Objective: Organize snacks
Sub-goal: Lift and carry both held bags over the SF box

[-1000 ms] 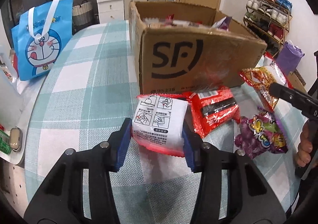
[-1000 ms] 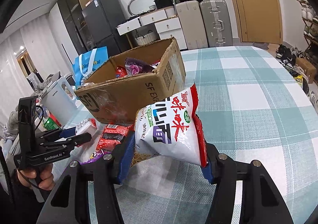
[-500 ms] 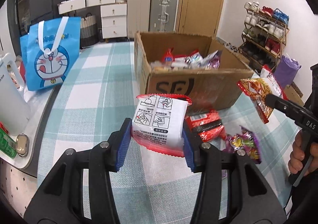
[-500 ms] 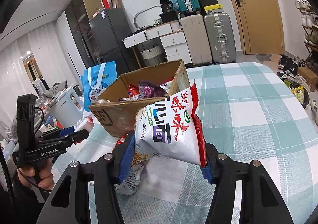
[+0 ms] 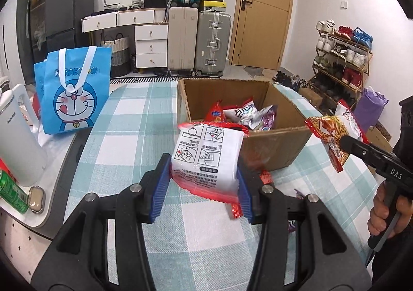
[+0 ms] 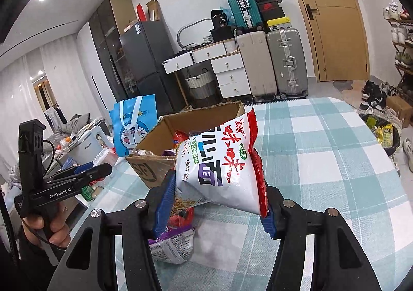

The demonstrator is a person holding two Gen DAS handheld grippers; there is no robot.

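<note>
My left gripper (image 5: pixel 204 187) is shut on a white and red noodle packet (image 5: pixel 207 158), its printed back facing me, held above the table just short of the open cardboard box (image 5: pixel 273 146). My right gripper (image 6: pixel 215 204) is shut on a white and red snack bag (image 6: pixel 224 167) with large lettering, held high beside the same box (image 6: pixel 152 167). That bag (image 5: pixel 335 136) and the right gripper also show at the right of the left wrist view. Several snack packets (image 5: pixel 242 115) lie inside the box.
A purple packet (image 6: pixel 170 244) and a red packet (image 6: pixel 182 216) lie on the checked tablecloth (image 6: pixel 322 161) under my right gripper. A blue Doraemon bag (image 5: pixel 73 89), a white kettle (image 5: pixel 18 136) and a green can (image 5: pixel 11 194) stand to the left.
Both grippers have risen with their packets. The box now shows from above, with its contents in sight, and the loose packets on the table have dropped low in view.
</note>
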